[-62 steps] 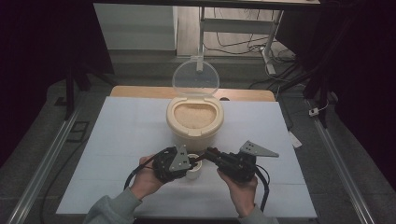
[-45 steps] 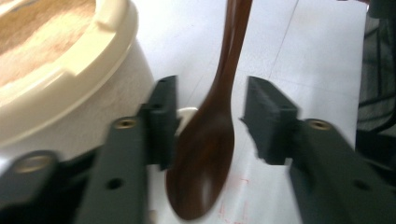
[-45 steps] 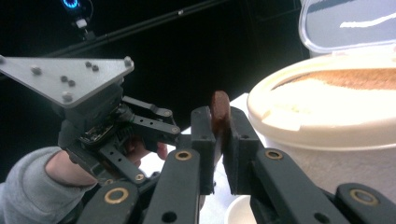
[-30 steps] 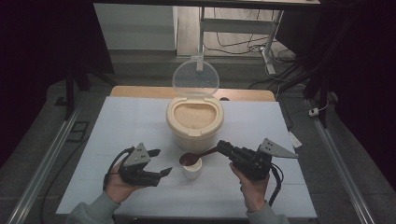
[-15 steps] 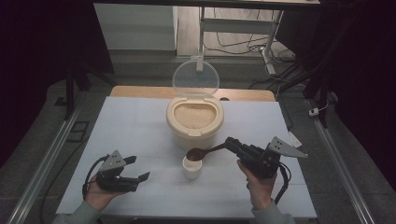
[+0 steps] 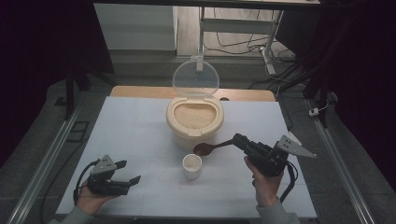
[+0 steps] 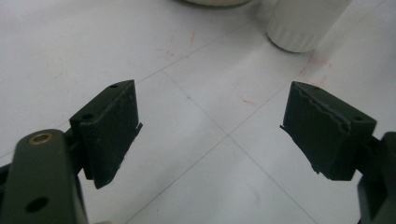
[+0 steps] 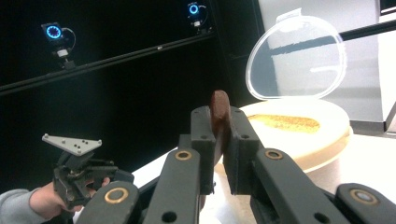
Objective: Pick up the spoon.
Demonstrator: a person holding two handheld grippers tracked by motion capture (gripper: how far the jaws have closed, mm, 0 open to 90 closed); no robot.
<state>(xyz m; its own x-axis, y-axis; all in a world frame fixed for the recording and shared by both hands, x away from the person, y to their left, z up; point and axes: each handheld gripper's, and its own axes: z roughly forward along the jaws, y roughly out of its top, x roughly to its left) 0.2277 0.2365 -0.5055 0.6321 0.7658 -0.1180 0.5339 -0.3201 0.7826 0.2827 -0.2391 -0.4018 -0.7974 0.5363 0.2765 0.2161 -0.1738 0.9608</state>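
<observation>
Standing mid-table, the beige container (image 6: 194,122) holds pale grain, its clear lid (image 6: 195,78) hinged upright. Just before it sits a small white cup (image 6: 192,166). The right gripper (image 6: 238,140) clamps a brown spoon (image 6: 212,148), bowl above the cup. The left gripper (image 6: 127,172) rests wide apart, nothing between its jaws.

One rice bin (image 6: 194,122) with one clear lid (image 6: 195,78), one white cup (image 6: 192,166), one brown spoon (image 6: 212,148) — two grippers (image 6: 127,173) (image 6: 237,139).
</observation>
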